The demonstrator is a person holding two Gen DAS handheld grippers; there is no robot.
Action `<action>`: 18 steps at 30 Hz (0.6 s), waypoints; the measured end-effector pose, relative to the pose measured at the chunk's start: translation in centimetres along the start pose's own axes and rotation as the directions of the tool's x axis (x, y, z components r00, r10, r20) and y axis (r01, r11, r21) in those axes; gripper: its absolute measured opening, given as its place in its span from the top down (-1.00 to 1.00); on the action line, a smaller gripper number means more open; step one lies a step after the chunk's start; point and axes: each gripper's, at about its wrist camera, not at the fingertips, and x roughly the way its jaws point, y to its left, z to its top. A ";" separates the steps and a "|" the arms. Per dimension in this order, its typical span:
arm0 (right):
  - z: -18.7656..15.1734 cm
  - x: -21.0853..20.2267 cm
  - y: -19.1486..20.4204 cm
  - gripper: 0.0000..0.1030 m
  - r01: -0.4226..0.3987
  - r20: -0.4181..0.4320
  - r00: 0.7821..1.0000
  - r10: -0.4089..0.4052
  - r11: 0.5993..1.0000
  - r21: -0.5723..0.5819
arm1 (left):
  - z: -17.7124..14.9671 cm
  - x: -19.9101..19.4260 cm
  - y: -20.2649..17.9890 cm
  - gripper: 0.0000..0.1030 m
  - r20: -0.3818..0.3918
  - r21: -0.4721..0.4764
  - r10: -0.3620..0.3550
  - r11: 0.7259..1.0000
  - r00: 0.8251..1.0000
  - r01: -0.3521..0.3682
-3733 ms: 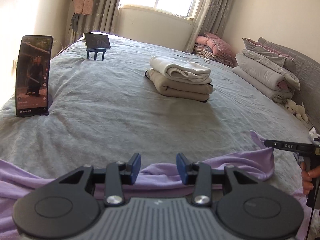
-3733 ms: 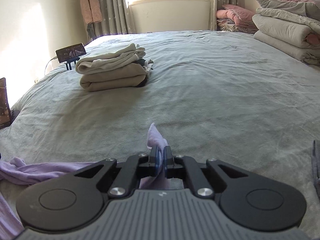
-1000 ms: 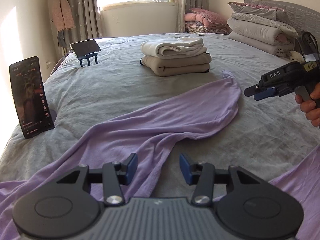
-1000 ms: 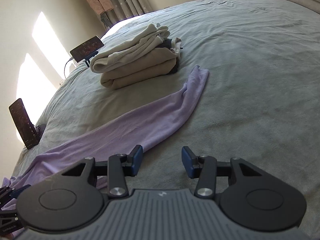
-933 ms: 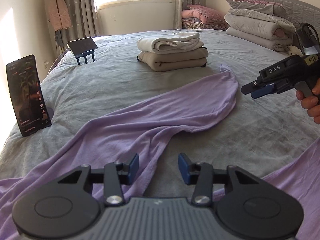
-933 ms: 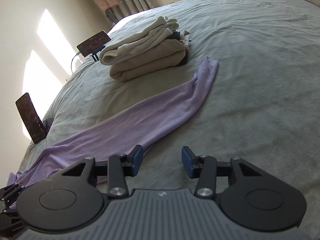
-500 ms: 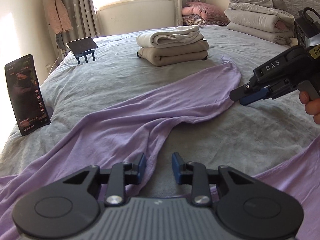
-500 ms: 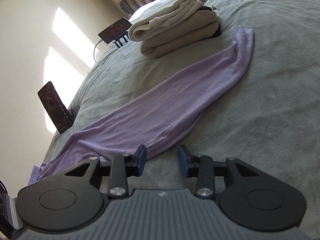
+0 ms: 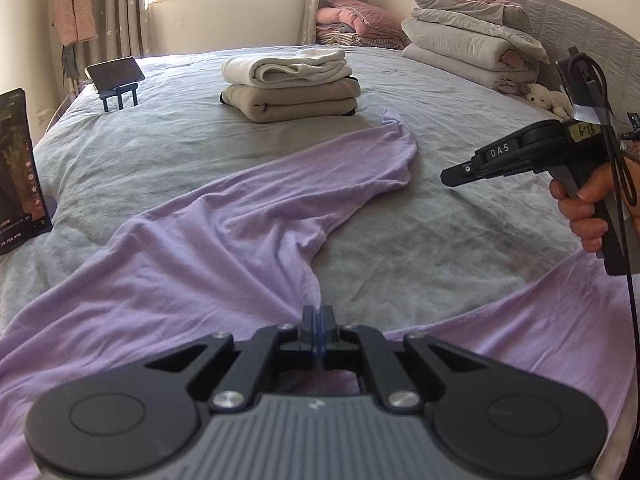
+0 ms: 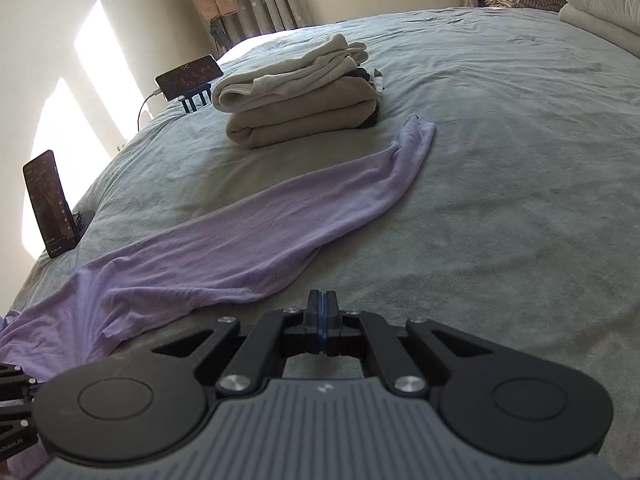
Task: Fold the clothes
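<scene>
Where the purple garment (image 9: 224, 240) bunches at its near edge, the left gripper (image 9: 318, 322) has its fingers pinched together on a fold of the cloth — the fabric fans out from the tips across the grey bedspread (image 9: 420, 232) toward the folded stack (image 9: 290, 84). The right gripper (image 10: 321, 312) is also closed, empty — hovering over bare bedspread, just beside the garment's hem.

Both grippers, the left gripper (image 9: 318, 330) and right gripper (image 10: 321, 320), share ribbed grey housings, black linkages with silver screws and blue-padded jaws, the right stamped "DAS", trailing a black cable above bare-skinned fingers (image 9: 580, 216).
</scene>
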 end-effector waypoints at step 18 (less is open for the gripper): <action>1.4 2.5 12.1 0.21 -0.228 -0.008 0.971 0.237 0.923 -0.311 | -0.5 -9.5 11.1 -0.08 0.081 -0.313 0.392 0.883 0.916 -0.350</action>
